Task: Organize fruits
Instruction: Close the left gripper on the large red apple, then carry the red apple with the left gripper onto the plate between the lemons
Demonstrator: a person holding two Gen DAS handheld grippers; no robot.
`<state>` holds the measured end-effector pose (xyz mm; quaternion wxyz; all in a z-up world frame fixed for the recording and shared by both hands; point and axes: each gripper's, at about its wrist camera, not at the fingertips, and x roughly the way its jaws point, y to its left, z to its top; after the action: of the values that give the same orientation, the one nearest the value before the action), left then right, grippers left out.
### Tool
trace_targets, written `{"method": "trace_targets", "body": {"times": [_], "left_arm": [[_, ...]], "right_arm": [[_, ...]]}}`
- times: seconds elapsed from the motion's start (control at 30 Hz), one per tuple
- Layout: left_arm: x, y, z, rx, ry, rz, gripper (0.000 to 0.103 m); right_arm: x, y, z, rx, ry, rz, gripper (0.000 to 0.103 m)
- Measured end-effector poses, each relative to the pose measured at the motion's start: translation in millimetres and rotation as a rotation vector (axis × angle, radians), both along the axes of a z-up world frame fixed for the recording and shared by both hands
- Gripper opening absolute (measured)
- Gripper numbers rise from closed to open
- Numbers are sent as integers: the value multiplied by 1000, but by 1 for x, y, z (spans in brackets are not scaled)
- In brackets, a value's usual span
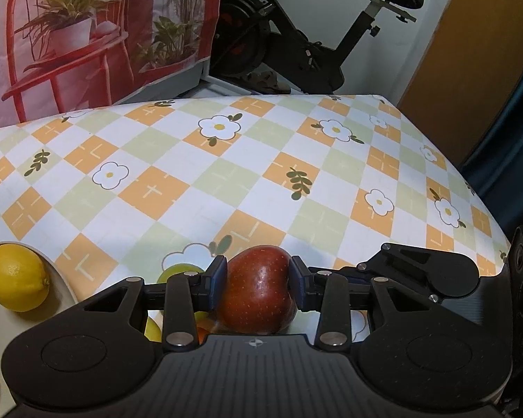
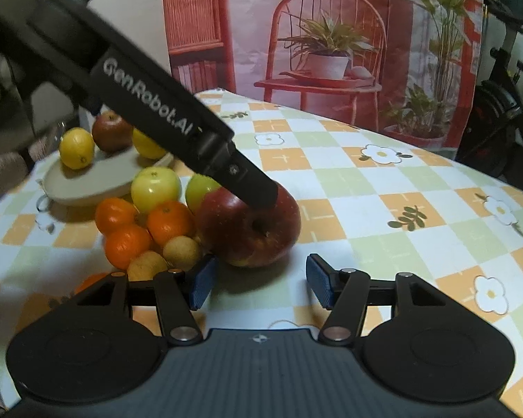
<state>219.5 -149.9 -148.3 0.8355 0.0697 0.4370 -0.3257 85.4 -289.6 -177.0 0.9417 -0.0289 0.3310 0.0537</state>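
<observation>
Landmark: large red apple (image 2: 249,228) on the checked tablecloth (image 2: 383,188).

- Right of apple and beyond it: bare cloth out to the table edge, open passage.
- Left of apple: packed. Oranges (image 2: 139,224), two green apples (image 2: 155,188) and small tan fruits (image 2: 182,252) touch or crowd it.
- Further left, behind them: beige plate (image 2: 83,188) carrying lemons (image 2: 76,148) and a dark apple.
- Above apple: left gripper (image 1: 258,280) straddles it, its body slanting down from upper left.
- Near side: right gripper (image 2: 258,284) sits just before the apple, jaws apart.

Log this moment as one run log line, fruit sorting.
phase: pick | left gripper: fingers shut on red apple | right gripper: open, empty, beside apple | plate: two lemons, one apple
</observation>
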Motion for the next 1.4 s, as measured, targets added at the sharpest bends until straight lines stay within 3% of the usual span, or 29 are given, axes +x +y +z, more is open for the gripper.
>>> {"method": "trace_targets", "body": {"times": [0.17, 0.43, 0.57, 0.9, 1.1, 1.4], "left_arm": [[0, -2, 0, 6, 3, -11, 41], [1, -1, -1, 5, 10, -20, 41], [3, 0, -1, -2, 16, -17, 41], [-10, -14, -3, -46, 59, -71, 41], [-20, -25, -7, -71, 77, -112, 41], [-5, -5, -7, -86, 102, -13, 41]], "right_arm": [[6, 3, 1, -25, -2, 14, 65], [24, 5, -2, -107, -4, 128, 74], [31, 2, -5, -92, 3, 166, 69], [15, -8, 2, -26, 46, 98, 68], [-4, -18, 13, -56, 121, 67, 69], [-2, -13, 14, -56, 115, 51, 68]]}}
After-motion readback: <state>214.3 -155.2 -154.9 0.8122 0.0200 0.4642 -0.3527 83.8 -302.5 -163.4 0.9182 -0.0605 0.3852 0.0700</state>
